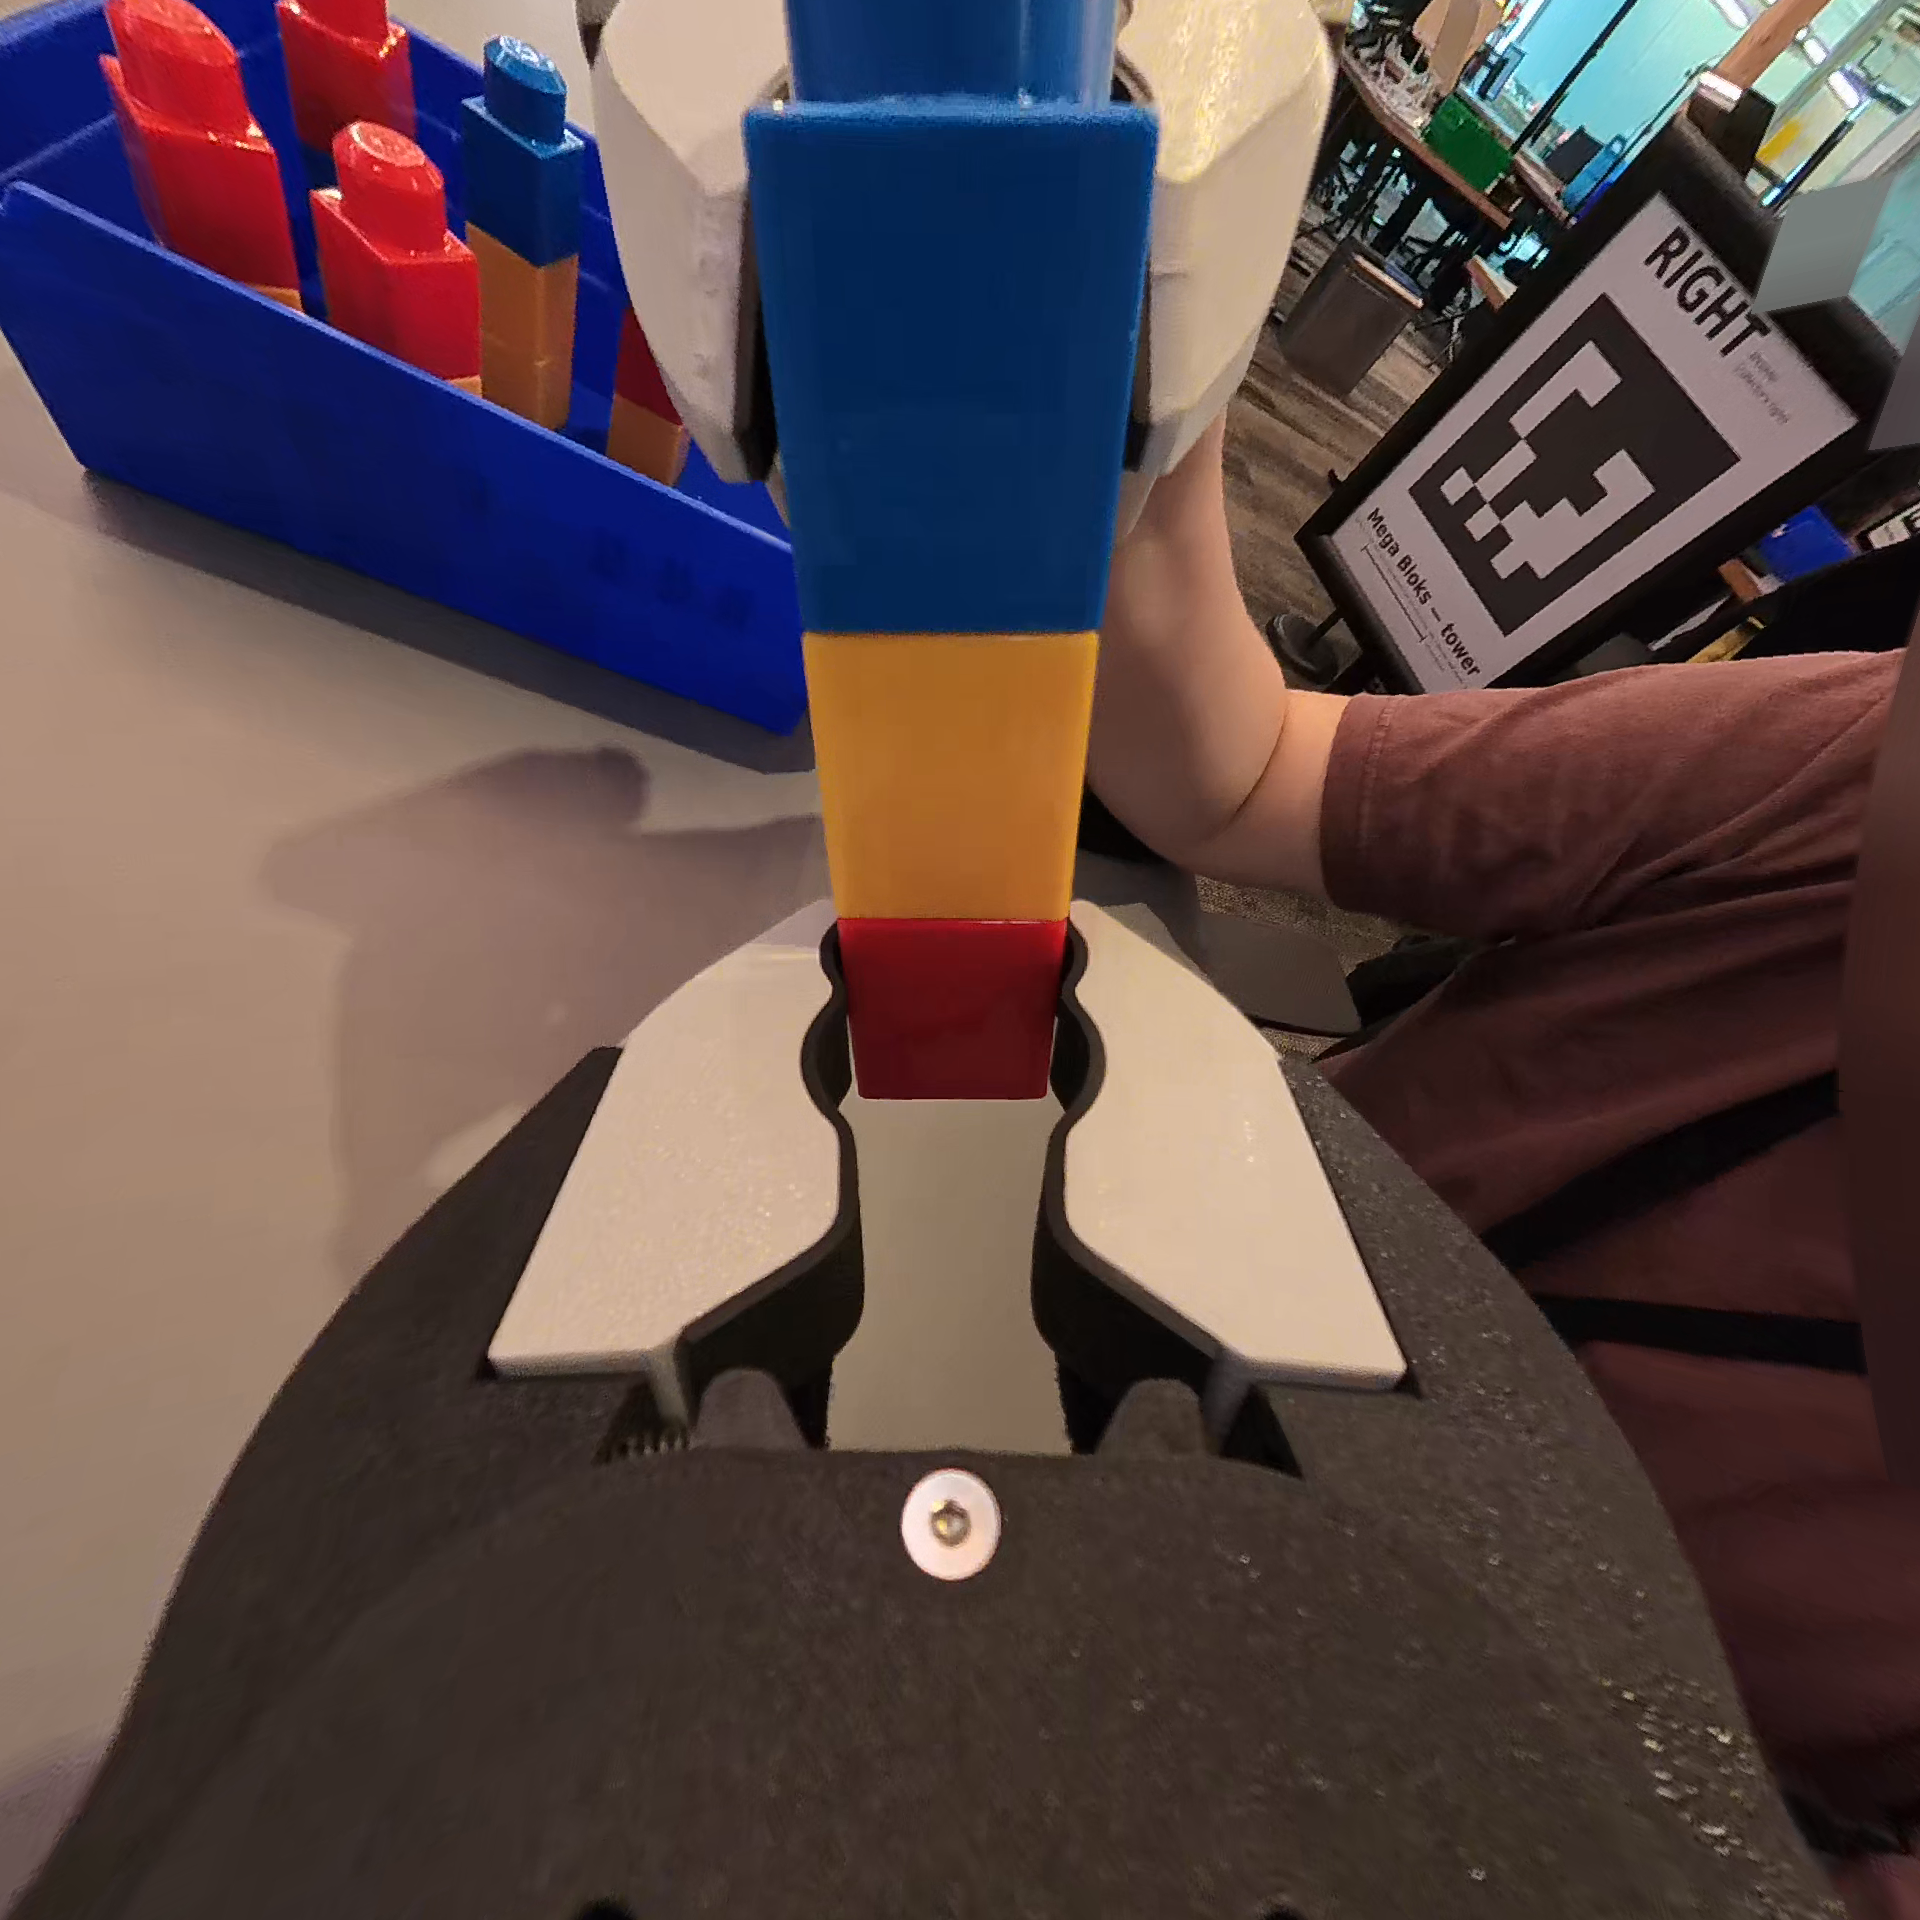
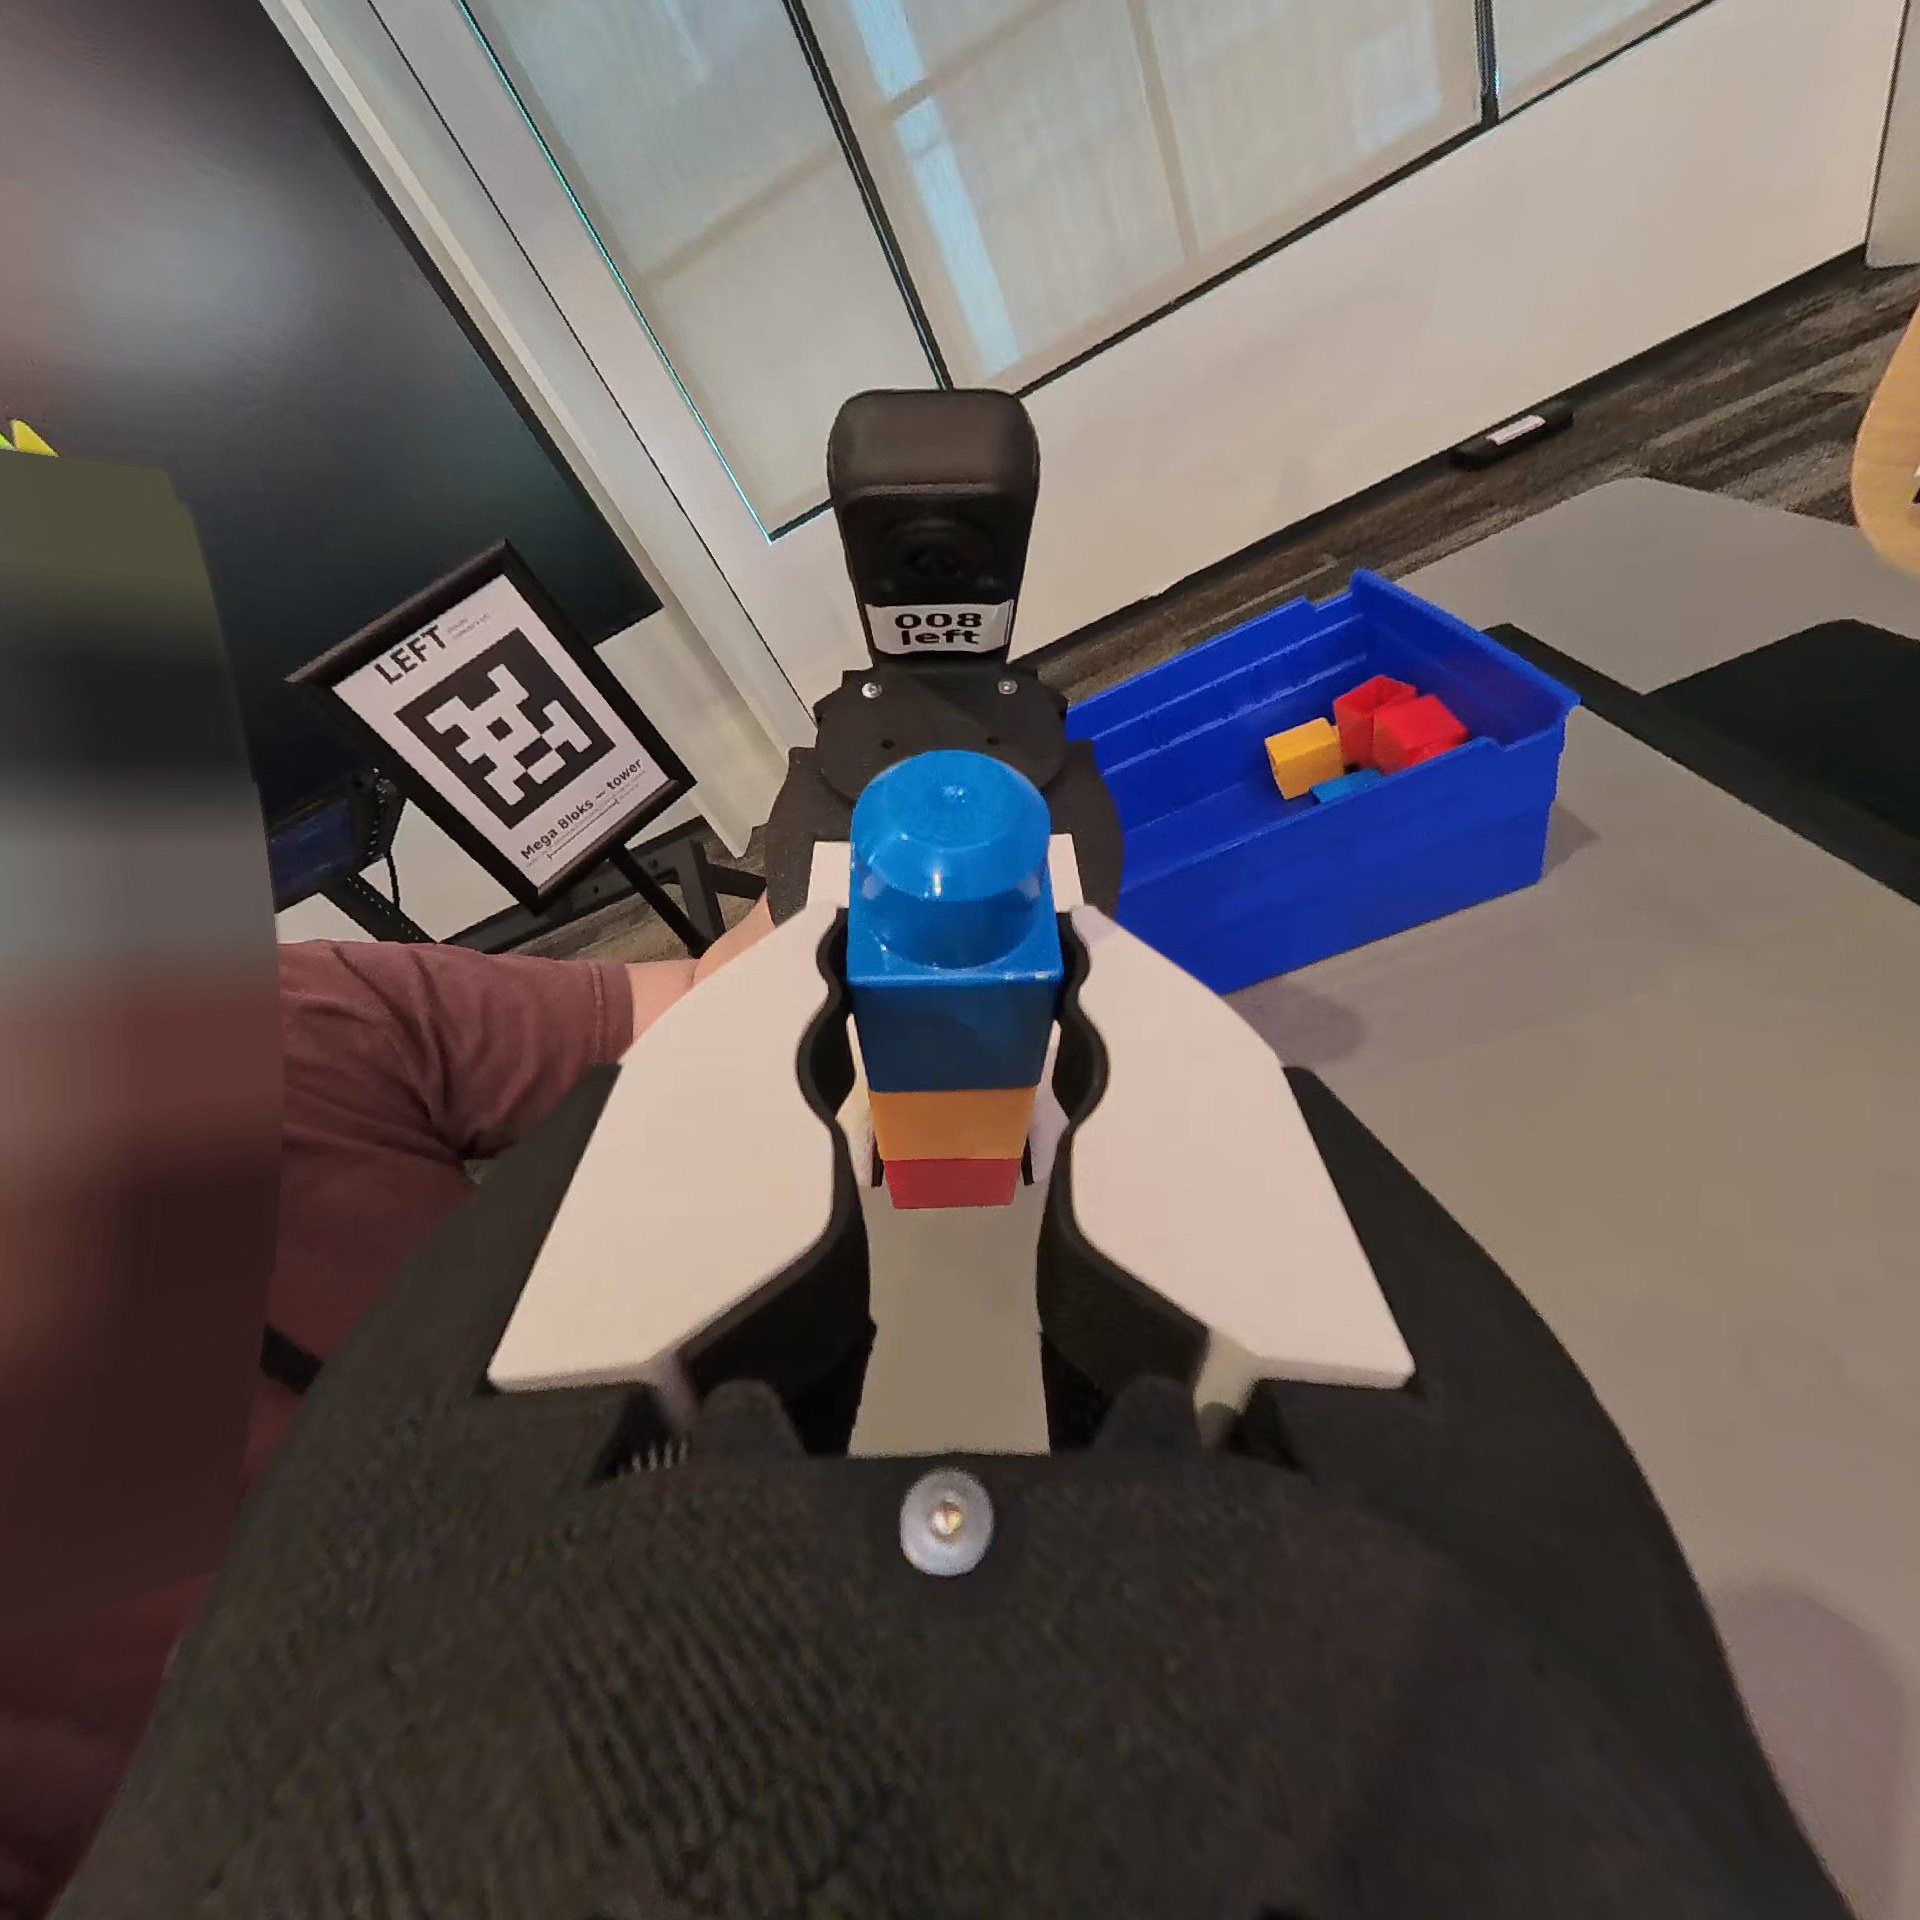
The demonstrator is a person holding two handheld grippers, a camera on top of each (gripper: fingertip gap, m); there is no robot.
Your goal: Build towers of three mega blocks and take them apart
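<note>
Flanking the tower, a blue bin [image 1: 343, 416] of glossy stacked blocks stands left on the smooth grey table [image 1: 208, 935]. Left claw [image 1: 951, 1008] clamps the red block [image 1: 945, 1013]; right claw [image 2: 951, 987] clamps the blue block [image 2: 951, 1023], seemingly firmly. Orange block [image 1: 951, 774] sits between.

One tower of three blocks is seen: one blue block [image 1: 951, 353], one orange block [image 1: 951, 774] and one red block [image 1: 948, 1008]. Two grippers are counted, the left gripper [image 1: 948, 1023] and the right gripper [image 2: 951, 997]. One blue bin [image 2: 1351, 862] is seen on the desk [image 2: 1558, 1143], with two red, one orange and one blue loose block countable in the right wrist view, and two framed marker signs [image 2: 499, 727] are counted, one per view.
</note>
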